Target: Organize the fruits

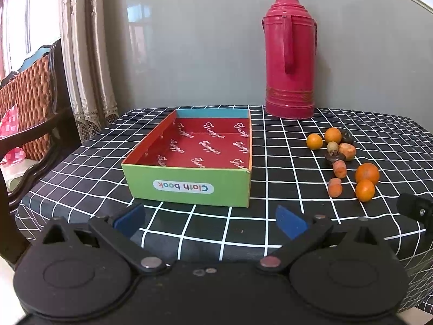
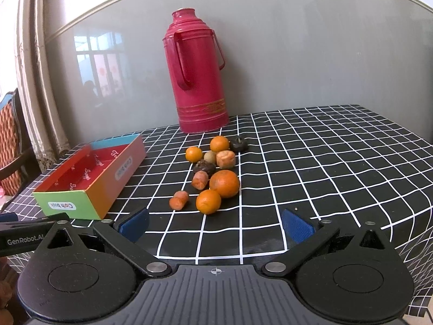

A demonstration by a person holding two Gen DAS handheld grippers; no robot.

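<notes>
Your left claw (image 1: 210, 220) has its blue pads wide apart and holds nothing. Your right claw (image 2: 216, 224) is wide apart too, with nothing in it. The little pile of orange and brown fruits (image 2: 213, 173) lies on the black tabletop with white squares (image 2: 324, 162), just in front of your right claw. The open cardboard box with a red inside (image 1: 200, 146) sits beside the pile, apart from it. A tall pink flask (image 2: 199, 81) stands behind the fruits.
</notes>
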